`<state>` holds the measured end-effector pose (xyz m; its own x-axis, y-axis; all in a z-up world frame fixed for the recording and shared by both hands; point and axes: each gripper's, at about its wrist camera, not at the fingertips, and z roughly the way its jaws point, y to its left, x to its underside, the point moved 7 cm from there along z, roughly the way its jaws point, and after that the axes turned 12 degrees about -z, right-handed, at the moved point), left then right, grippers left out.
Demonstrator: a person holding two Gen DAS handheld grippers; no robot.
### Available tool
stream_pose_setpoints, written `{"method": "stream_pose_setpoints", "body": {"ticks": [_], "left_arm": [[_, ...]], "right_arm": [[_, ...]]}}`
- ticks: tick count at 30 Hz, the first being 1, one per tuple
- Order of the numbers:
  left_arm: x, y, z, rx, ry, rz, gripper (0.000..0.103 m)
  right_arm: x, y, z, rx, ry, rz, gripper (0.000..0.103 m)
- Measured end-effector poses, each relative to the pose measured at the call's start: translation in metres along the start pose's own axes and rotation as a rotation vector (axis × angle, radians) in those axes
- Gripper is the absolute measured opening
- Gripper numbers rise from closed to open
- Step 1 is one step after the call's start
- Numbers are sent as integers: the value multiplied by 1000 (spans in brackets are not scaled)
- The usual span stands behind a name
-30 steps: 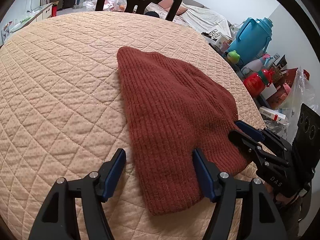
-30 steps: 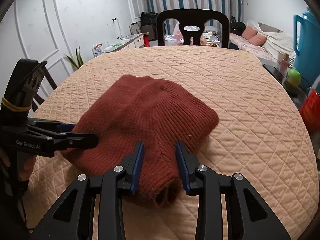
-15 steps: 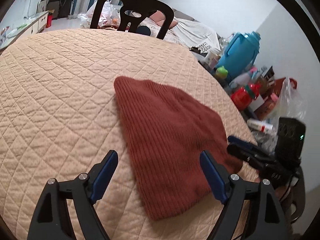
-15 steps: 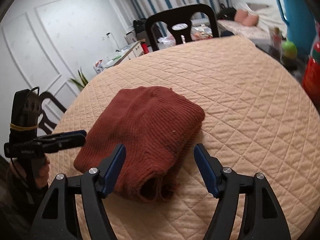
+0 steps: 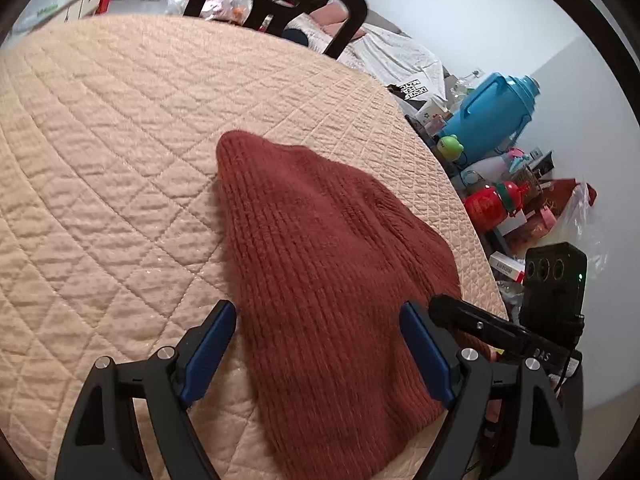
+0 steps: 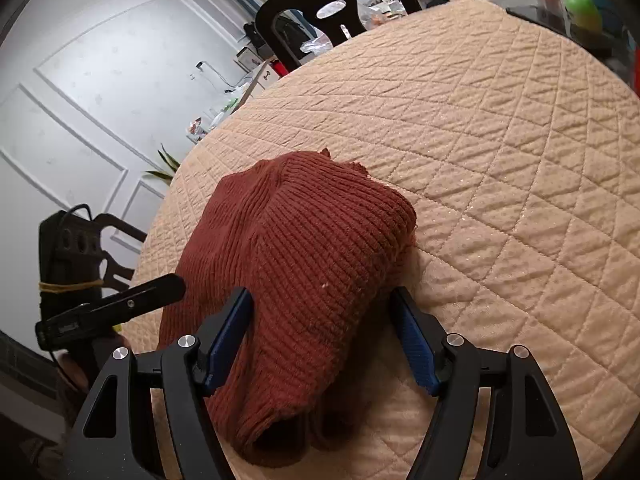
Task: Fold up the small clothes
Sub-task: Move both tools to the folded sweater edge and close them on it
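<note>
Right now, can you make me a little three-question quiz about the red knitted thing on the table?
1. True or false: the left gripper is clamped shut on the rust-red knitted garment.
2. What does the garment lie on? A) bare wood B) a peach quilted cover C) a plastic tray
3. Fill in: behind the far edge of the table stands a black ____.

Key:
1. False. Both the left gripper and the right gripper are open, their fingers spread either side of the garment.
2. B.
3. chair.
</note>
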<state>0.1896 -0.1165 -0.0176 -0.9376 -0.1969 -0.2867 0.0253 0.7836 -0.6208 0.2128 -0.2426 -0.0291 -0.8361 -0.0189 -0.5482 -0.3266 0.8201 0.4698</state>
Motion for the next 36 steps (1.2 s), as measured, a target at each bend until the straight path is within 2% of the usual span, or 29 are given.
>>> {"method": "stream_pose_setpoints", "body": {"ticks": [11, 16, 21, 25, 27, 36], "left_arm": [[-4, 5, 4, 72, 17, -55, 86], [-5, 6, 3, 86, 15, -61, 85], [-3, 3, 5, 59, 7, -27, 85], [-3, 2, 6, 40, 0, -11, 83], [-3, 3, 6, 21, -9, -13, 76], [-4, 10, 5, 4, -18, -22, 59]], "right_arm": [[1, -2, -3, -135, -9, 51, 73], [2, 4, -2, -151, -11, 32, 72], [2, 4, 1, -159, -2, 31, 70], [2, 2, 0, -142, -3, 40, 63], [4, -2, -1, -136, -4, 55, 57], [6, -7, -1, -112, -7, 40, 44]]}}
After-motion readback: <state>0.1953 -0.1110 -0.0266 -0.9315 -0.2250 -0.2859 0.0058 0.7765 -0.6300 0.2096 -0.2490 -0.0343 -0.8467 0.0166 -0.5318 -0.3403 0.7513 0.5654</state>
